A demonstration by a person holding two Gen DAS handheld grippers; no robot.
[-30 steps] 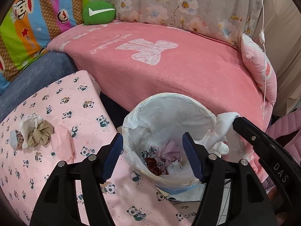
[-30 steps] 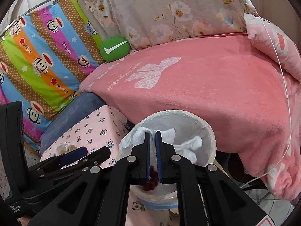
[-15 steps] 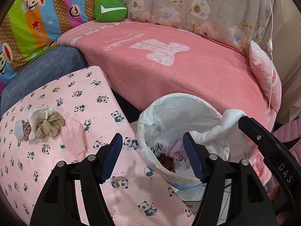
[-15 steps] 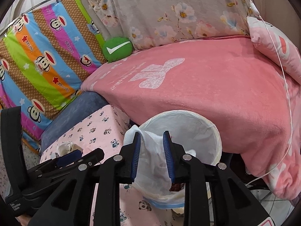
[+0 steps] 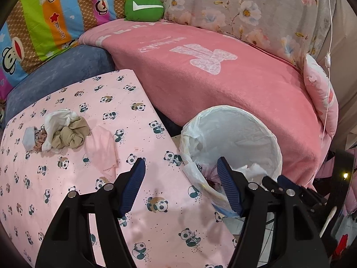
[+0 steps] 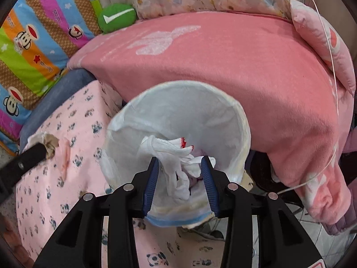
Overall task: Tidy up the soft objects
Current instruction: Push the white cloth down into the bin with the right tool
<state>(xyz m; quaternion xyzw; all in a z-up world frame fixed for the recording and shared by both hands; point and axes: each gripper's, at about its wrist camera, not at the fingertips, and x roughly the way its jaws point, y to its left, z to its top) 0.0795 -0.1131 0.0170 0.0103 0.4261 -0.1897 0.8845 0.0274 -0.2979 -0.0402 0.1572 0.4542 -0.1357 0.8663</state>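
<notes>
On the panda-print bench point(image 5: 67, 201) at left lies a heap of small cloths point(image 5: 60, 131). The left tongs point(image 5: 180, 185) gape empty above the bench edge. Rightward, the right tongs point(image 6: 179, 174) are opening around white gloves point(image 6: 176, 154) in the lined bin point(image 6: 223, 102), beside the pink bed point(image 6: 245, 62).

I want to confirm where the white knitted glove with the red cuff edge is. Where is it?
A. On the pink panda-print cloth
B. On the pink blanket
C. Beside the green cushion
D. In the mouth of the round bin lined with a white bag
D: the white knitted glove hangs inside the lined bin's rim, between the opening right tool's pads.
</notes>
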